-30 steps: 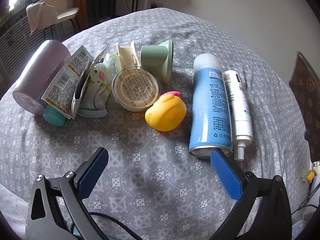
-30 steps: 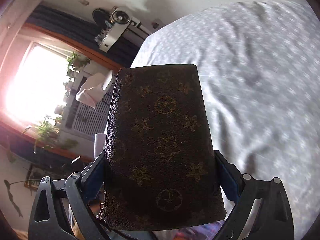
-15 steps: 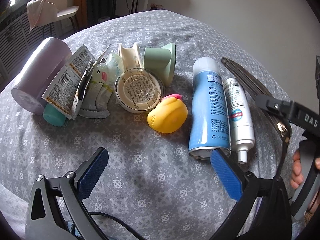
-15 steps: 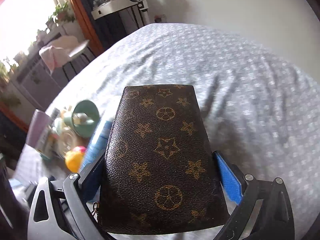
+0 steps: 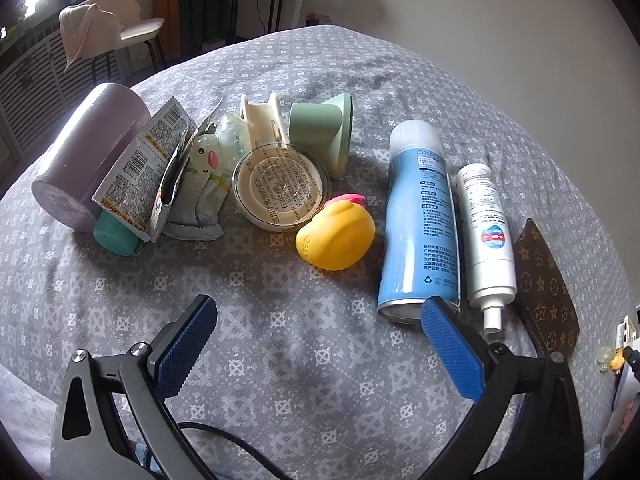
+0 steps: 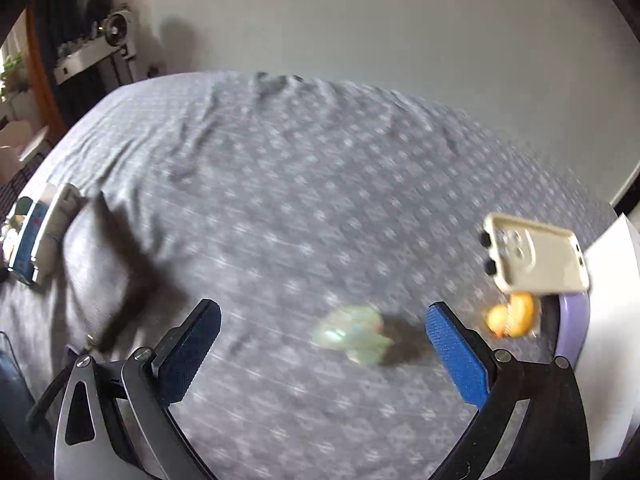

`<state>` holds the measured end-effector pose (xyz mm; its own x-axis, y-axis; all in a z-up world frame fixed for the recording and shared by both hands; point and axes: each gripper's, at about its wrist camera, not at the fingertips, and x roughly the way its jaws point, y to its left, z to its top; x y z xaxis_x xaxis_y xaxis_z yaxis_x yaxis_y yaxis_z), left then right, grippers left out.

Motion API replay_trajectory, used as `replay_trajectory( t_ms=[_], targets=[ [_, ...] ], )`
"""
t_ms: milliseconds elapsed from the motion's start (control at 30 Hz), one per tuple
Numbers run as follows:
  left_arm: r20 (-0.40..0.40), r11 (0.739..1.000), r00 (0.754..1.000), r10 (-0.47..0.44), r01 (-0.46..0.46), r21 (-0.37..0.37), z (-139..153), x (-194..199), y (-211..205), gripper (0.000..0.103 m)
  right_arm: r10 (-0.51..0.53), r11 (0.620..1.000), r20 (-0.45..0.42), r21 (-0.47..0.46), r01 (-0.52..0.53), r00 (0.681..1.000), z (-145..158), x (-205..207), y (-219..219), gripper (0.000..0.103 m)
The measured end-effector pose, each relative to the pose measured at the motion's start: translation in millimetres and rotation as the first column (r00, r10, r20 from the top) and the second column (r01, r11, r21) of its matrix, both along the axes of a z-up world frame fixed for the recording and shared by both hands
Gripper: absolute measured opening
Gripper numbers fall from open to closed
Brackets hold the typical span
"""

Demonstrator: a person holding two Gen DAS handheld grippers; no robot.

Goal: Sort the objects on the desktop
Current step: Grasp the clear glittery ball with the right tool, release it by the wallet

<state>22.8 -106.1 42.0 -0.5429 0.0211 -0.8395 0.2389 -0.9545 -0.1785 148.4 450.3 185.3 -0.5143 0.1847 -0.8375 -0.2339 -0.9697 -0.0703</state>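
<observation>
Lying beside the white spray bottle (image 5: 486,236), the brown wallet (image 5: 546,292) is joining the row; both tongs, left tongs (image 5: 316,340) and right tongs (image 6: 322,350), are gaping empty, the right having just been opening; a phone (image 6: 538,258) and what seems a green toy (image 6: 354,336) are waiting.

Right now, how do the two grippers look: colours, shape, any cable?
The left gripper and right gripper look alike: black angular frames with silver screws, and two jaws lined with ribbed blue pads. A black cable curves under the left one. No cable, sleeve or marking shows on the right.

Right hand-held gripper (image 6: 322,336), jaws wide and empty, above pale green toy (image 6: 354,336) on grey cloth (image 6: 320,184)
</observation>
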Motion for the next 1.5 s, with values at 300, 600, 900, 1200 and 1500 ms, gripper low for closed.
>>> replay_trajectory(
  t_ms=[300, 600, 900, 1200, 1500],
  targets=[
    [0.011, 0.997, 1.0, 0.007, -0.006, -0.075, -0.4, 4.2, 7.6, 0.103, -0.02, 0.997, 0.066, -0.079, 0.025, 0.998, -72.4, -7.0, 36.4, 0.097],
    [0.022, 0.996, 1.0, -0.007, 0.009, -0.086, -2.4, 0.4, 10.6, 0.103, 0.008, 0.999, 0.029, -0.048, -0.006, 1.0, -60.8, -4.6, 30.0, 0.053],
    [0.006, 0.997, 0.999, -0.04, 0.04, -0.068, 0.2, -0.3, 14.1, 0.103, 0.216, 0.95, -0.146, -0.197, -0.242, 0.965, 19.4, -39.3, -63.6, 0.053],
    [-0.003, 0.998, 0.998, -0.056, 0.056, -0.037, -0.1, 0.0, 11.5, 0.103, 0.363, 0.866, -0.139, -0.315, -0.389, 0.921, 8.9, -138.5, -198.5, 0.053],
    [0.017, 0.999, 0.999, -0.042, 0.041, 0.022, -7.3, -5.0, 0.7, 0.103, 0.398, 0.911, -0.05, -0.096, -0.401, 0.916, -27.4, -192.7, -282.8, 0.079]
  ],
)
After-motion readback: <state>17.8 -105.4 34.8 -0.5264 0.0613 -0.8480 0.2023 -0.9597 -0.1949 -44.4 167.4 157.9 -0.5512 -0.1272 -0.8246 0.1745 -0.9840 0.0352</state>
